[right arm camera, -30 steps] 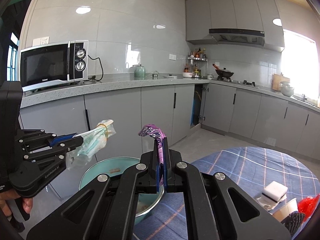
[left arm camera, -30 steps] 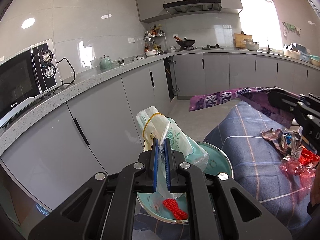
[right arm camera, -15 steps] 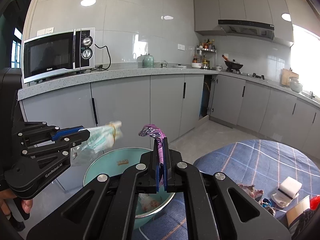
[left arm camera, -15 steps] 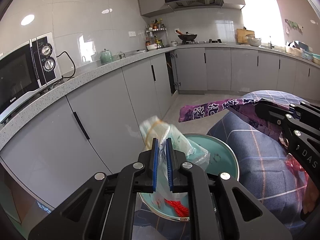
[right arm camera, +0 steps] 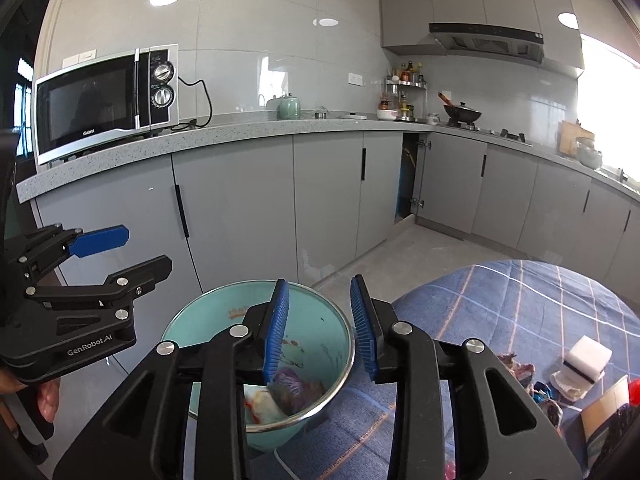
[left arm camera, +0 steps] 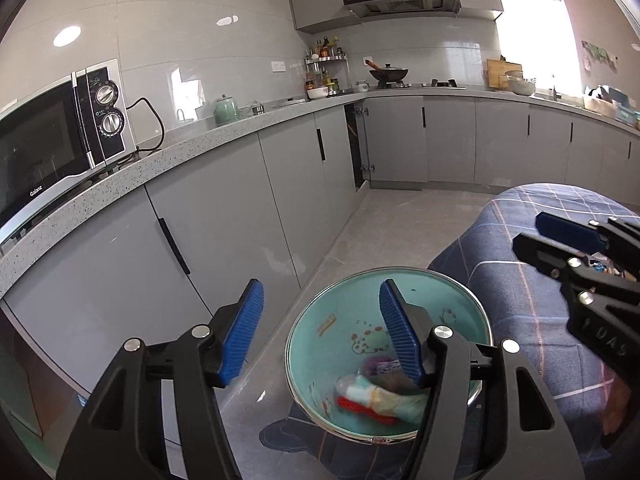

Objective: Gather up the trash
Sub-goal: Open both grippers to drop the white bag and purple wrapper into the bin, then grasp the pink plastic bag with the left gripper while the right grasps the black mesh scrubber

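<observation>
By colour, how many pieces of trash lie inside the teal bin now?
Purple wrapper: 1
Pale green bag: 1
Red piece: 1
Total: 3 that I can tell apart; the pile is blurred.

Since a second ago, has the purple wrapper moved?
Yes. It has dropped from the right tool, now open, into the teal bin, where the purple wrapper lies at the bottom.

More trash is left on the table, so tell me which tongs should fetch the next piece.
Right. The right tongs hang open over the teal bin, next to the blue checked table where crumpled wrappers lie. The left tongs, also open, sit on the bin's far side, farther from them.
</observation>
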### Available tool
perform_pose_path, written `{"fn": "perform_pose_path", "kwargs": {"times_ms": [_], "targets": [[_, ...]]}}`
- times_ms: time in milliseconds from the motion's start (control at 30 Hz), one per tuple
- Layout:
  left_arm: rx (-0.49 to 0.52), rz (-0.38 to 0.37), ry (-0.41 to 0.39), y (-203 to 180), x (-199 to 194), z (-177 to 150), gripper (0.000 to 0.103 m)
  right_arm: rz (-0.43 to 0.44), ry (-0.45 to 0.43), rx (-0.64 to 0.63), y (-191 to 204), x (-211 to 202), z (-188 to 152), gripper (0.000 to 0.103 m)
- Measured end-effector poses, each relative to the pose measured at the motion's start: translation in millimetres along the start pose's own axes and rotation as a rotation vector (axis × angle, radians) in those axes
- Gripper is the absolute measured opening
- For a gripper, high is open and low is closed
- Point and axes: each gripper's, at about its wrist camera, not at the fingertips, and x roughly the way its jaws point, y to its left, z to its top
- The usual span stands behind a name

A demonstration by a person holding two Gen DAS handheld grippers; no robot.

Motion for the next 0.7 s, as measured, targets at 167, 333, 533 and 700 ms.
{"fn": "perform_pose_path", "kwargs": {"times_ms": [167,333,533,700], "targets": [[0.006,-0.003,-0.006,-4.3,-4.8,1.6,0.066,-0.031,0.0,0.021,-8.7,-17.1,1.6,0.039],[0.025,-0.03,-0.033,-18.4,-19.1,6.3,0.07,-0.053,-0.023,0.045,-27.7,-62.8,-0.9,0.047],[0.108,-0.114,-0.047,-68.4,-37.9,4.0,0.073,-0.192,-0.035,0.045,-71.6,-119.4,-19.4,0.055],[0.185,-0.202,-0.048,-120.3,-55.2,-5.2,0.075,-0.308,-0.008,0.113,-122.5,-154.3,-50.2,0.056]]}}
